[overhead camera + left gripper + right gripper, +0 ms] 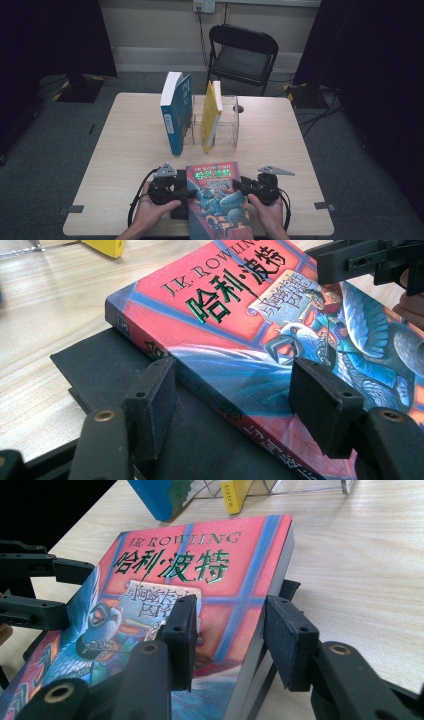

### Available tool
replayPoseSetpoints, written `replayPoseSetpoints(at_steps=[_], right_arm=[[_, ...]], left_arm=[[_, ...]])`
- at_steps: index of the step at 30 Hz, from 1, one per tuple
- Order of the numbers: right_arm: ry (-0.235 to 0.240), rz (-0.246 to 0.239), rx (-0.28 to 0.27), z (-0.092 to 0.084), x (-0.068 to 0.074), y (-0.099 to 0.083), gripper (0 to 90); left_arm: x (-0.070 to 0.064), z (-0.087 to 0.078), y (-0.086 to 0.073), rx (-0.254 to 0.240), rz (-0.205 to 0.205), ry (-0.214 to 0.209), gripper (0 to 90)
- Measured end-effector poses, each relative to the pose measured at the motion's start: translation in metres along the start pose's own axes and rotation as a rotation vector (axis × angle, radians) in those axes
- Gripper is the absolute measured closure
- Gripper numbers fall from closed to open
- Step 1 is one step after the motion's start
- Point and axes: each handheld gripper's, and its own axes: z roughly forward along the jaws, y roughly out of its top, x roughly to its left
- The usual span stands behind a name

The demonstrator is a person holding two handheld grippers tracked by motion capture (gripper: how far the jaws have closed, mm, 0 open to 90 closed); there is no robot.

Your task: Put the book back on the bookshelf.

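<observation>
- The red Harry Potter paperback (pixel 217 200) lay flat and cover-up at the middle of the tabletop's (pixel 125 150) near edge, partly resting on a black pad (pixel 95 365) that stuck out from under its left side.
- Its long axis ran from the near edge toward the far edge, with the title end pointing away from you and the spine along your left.
- Your left gripper (pixel 172 192) sat just beside the spine, and your right gripper (pixel 250 187) just beside the page edge, so the book lay between them and neither hand was clearly nearer.
- In the left gripper view the jaws were spread and straddled the spine (pixel 200 390), one over the pad and one over the cover. I judged that the pads were not pressing.
- In the right gripper view the jaws were spread across the page edge (pixel 260 645), one over the cover and one outside it. No pinch was visible there either.
- The move to come probably turned on that straddle: each jaw pair stood across a long side, so closing would take the book by its thickness.
- Past the book, toward the far edge, a blue book (pixel 175 112) and a yellow book (pixel 211 116) stood upright in a clear acrylic rack (pixel 229 122), well apart from your hands.
</observation>
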Motion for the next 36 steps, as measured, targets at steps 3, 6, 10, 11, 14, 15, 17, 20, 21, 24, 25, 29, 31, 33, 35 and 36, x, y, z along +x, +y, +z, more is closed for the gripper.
replayPoseSetpoints(at_steps=[3, 6, 10, 11, 14, 15, 17, 20, 21, 24, 25, 29, 31, 33, 35, 36], right_arm=[[-0.001, 0.009, -0.002, -0.002, 0.001, 0.0, 60.0], [0.005, 0.016, -0.004, -0.005, 0.002, 0.0, 60.1], [0.008, 0.025, -0.011, -0.011, 0.004, -0.002, 62.3], [0.01, 0.026, -0.013, -0.012, 0.004, -0.002, 62.6], [0.015, 0.033, -0.011, -0.014, 0.005, -0.003, 64.4], [0.018, 0.037, -0.01, -0.015, 0.005, -0.004, 64.8], [0.02, 0.037, -0.016, -0.018, 0.006, -0.005, 67.2], [0.022, 0.039, -0.037, -0.021, 0.008, -0.005, 68.3], [0.008, 0.031, -0.028, -0.019, 0.009, -0.005, 68.2], [-0.002, 0.029, -0.014, -0.014, 0.006, -0.008, 66.8], [0.002, 0.033, -0.018, -0.013, 0.004, -0.008, 66.1], [-0.002, 0.032, -0.021, -0.005, 0.0, -0.004, 62.8], [-0.01, 0.033, -0.019, -0.003, 0.002, -0.004, 61.5], [-0.001, 0.053, -0.01, -0.004, 0.002, -0.004, 60.9], [0.003, 0.061, -0.006, -0.007, 0.003, -0.004, 62.4], [0.007, 0.064, -0.012, -0.009, 0.004, -0.004, 63.0]], left_arm=[[-0.001, 0.0, 0.0, 0.001, 0.005, 0.01, 35.2], [-0.005, 0.002, -0.001, -0.012, 0.011, 0.028, 31.9], [-0.007, 0.004, -0.001, -0.01, 0.014, 0.036, 28.5], [-0.007, 0.003, -0.001, -0.008, 0.015, 0.034, 28.5], [-0.006, 0.003, 0.0, -0.004, 0.019, 0.03, 28.3], [-0.006, 0.003, 0.0, -0.005, 0.021, 0.03, 28.3], [-0.006, 0.003, 0.0, -0.001, 0.022, 0.03, 28.3], [-0.006, 0.003, 0.001, 0.002, 0.022, 0.031, 28.3], [-0.006, 0.003, 0.001, 0.003, 0.021, 0.03, 28.3], [-0.006, 0.003, 0.001, 0.008, 0.021, 0.029, 28.3], [-0.005, 0.003, 0.001, 0.007, 0.021, 0.025, 28.4], [-0.005, 0.003, 0.002, 0.012, 0.023, 0.024, 29.0], [-0.005, 0.003, 0.002, 0.008, 0.02, 0.021, 29.0], [-0.004, 0.003, 0.002, 0.008, 0.023, 0.023, 29.1], [-0.004, 0.003, 0.002, 0.008, 0.023, 0.022, 29.1], [-0.005, 0.003, 0.002, 0.008, 0.023, 0.022, 29.1]])
